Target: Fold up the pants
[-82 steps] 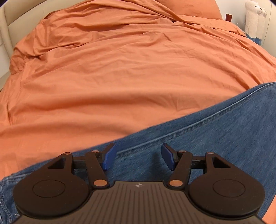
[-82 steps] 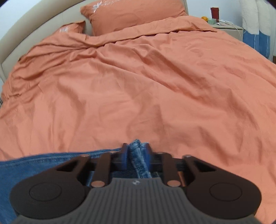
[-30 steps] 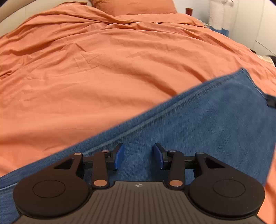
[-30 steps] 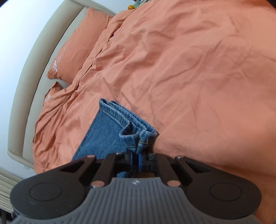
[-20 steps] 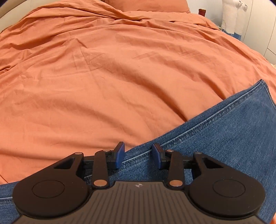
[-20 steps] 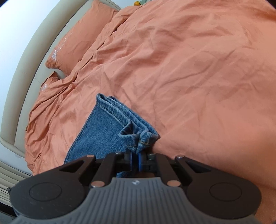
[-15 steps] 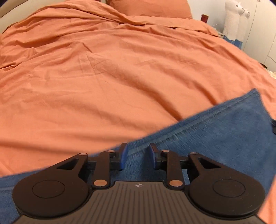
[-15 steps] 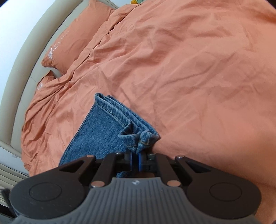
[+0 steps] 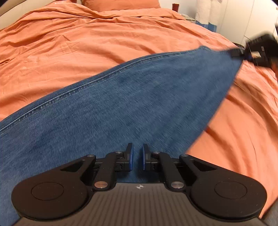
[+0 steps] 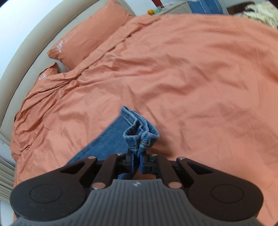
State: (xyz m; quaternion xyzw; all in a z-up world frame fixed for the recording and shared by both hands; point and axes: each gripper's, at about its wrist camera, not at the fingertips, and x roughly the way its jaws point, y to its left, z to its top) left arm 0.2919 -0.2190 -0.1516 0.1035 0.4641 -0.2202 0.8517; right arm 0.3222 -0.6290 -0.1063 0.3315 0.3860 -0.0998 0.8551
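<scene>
Blue denim pants stretch across an orange duvet from lower left to upper right. My left gripper hovers over the leg near its lower edge, jaws nearly closed with a narrow gap and nothing visibly between them. My right gripper is shut on the bunched hem end of the pants, holding it lifted above the bed. The right gripper also shows in the left wrist view, at the far end of the leg.
Two orange pillows lie against a beige headboard. A nightstand with small items stands at the far side. White and blue fabric hangs at the back right.
My left gripper's jaws have narrowed from wide open to a slim gap, and it now sits over the middle of the leg. My right gripper has swung round, still holding the hem.
</scene>
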